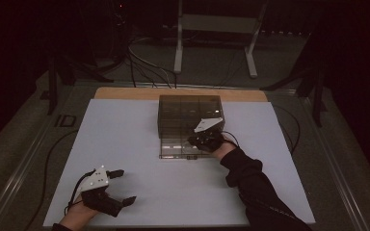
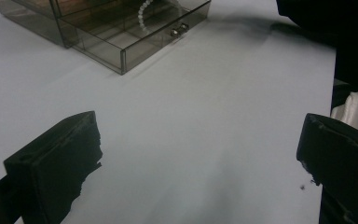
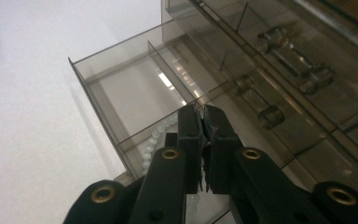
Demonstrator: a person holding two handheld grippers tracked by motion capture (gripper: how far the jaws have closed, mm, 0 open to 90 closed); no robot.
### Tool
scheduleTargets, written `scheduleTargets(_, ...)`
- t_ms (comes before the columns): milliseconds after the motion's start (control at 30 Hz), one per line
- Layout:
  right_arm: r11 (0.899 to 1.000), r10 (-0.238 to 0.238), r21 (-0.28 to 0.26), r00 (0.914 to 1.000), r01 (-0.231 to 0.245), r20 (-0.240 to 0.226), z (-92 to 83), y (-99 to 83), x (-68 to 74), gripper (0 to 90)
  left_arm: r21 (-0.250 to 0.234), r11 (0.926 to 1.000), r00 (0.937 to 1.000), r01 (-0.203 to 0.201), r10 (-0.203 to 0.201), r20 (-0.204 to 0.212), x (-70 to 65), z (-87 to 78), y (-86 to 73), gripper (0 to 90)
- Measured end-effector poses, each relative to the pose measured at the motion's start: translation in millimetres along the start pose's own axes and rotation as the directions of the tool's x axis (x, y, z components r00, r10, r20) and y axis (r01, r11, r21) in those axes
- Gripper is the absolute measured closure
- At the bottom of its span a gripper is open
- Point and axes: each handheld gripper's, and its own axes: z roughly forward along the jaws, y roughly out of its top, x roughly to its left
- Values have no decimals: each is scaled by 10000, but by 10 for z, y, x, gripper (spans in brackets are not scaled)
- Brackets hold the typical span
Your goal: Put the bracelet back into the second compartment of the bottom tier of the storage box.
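Right gripper view: the right gripper (image 3: 204, 122), jaws pressed together, hangs right over the bead string (image 3: 154, 136) in the open drawer (image 3: 103, 88); left gripper (image 1: 118, 187) sits spread, well apart.

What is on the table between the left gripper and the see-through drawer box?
Nothing: in the left gripper view, only bare white table stretches from the left gripper to the drawer box.

Counter (image 1: 139, 159) bare from 6 to 10 o'clock, free passage there. Smoked drawer box (image 1: 189, 113) with open drawer (image 1: 180, 148) blocks 12 o'clock.
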Motion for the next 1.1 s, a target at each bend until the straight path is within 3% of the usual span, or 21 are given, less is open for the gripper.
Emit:
scheduleTargets(367,9989,-363,-291,9991,369,232,-77,45,37,736,1,10000,10000,-16,16,-20,-1,-1,1,0)
scheduleTargets(500,9983,-395,-419,9992,396,50,-152,102,76,566,10,10000,10000,-17,17,-22,-4,-1,2,0)
scheduleTargets(600,9983,-402,-415,9992,401,-20,-191,133,94,500,-11,10000,10000,-17,17,-41,-4,-5,5,0)
scheduleTargets(1100,9961,419,-749,9976,-459,-546,-414,163,66,131,-15,10000,10000,-13,13,-48,-4,-5,5,0)
